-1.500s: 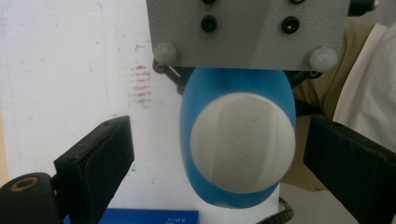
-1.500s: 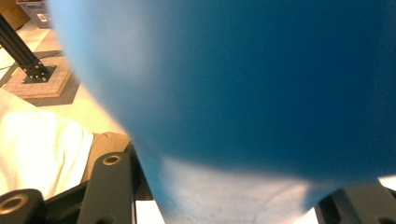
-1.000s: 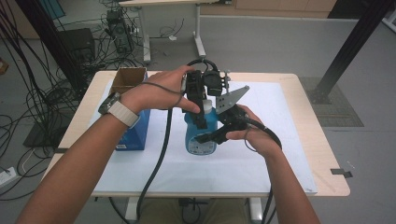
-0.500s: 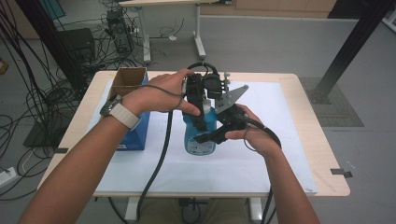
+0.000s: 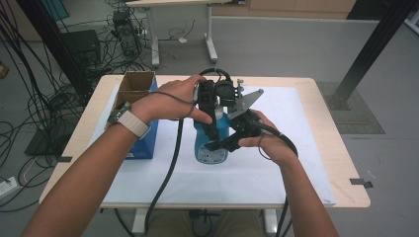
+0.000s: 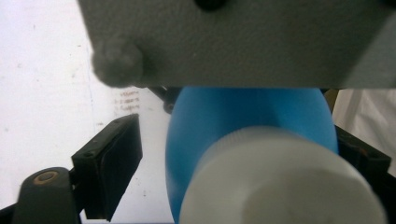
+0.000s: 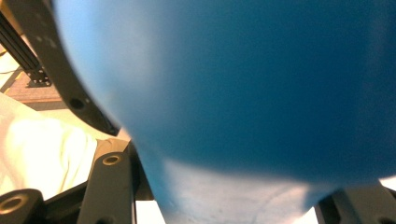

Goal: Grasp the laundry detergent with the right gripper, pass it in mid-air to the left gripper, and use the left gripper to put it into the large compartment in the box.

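The wooden table [image 5: 326,143] is covered by a flat white sheet [image 5: 296,163]. An open cardboard box [image 5: 134,86] is seen at its left part. Near the middle, a rounded blue plastic bottle [image 5: 211,143] with a white ribbed cap [image 6: 280,182] is kept upright. Its smooth body is clasped from the side by the right gripper [image 5: 221,144]. The left gripper [image 5: 211,129] is placed over the cap from above; its black jaws have just been closing, with a gap left at one side, so the cap is not yet squeezed.
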Tool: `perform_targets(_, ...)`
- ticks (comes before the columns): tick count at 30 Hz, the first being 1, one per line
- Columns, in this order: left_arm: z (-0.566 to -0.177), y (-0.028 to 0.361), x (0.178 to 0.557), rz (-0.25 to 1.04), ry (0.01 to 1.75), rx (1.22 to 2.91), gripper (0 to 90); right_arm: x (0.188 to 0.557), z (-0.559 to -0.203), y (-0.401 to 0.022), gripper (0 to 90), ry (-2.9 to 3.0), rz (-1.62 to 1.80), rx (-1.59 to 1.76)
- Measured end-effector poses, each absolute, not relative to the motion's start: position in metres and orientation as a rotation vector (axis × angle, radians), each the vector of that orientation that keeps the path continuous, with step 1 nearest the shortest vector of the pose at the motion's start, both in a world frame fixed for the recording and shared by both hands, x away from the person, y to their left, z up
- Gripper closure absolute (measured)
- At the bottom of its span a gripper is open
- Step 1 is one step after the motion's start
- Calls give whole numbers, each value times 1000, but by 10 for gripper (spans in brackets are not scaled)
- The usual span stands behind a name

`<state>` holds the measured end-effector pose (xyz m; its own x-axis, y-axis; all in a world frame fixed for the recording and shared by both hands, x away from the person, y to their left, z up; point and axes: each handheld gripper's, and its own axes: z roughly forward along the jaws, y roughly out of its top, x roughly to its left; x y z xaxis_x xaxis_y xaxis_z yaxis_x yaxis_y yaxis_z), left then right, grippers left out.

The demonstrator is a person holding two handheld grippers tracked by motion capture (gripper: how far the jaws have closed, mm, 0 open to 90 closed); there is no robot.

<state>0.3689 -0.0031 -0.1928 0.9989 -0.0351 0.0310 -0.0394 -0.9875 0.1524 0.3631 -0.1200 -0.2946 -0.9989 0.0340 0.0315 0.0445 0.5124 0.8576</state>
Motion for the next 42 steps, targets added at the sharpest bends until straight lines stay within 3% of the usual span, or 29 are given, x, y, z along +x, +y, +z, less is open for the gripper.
perform_targets(20,-199,0,371,-54,-82,2974,332,362,-295,-118,437,-2719,-1528,-81)
perform_targets(23,-200,0,371,-76,-105,2971,392,362,-296,-118,437,-2717,-1525,-79)
perform_targets(42,-204,3,370,-98,-97,2961,400,360,-298,-117,436,-2728,-1508,-79)
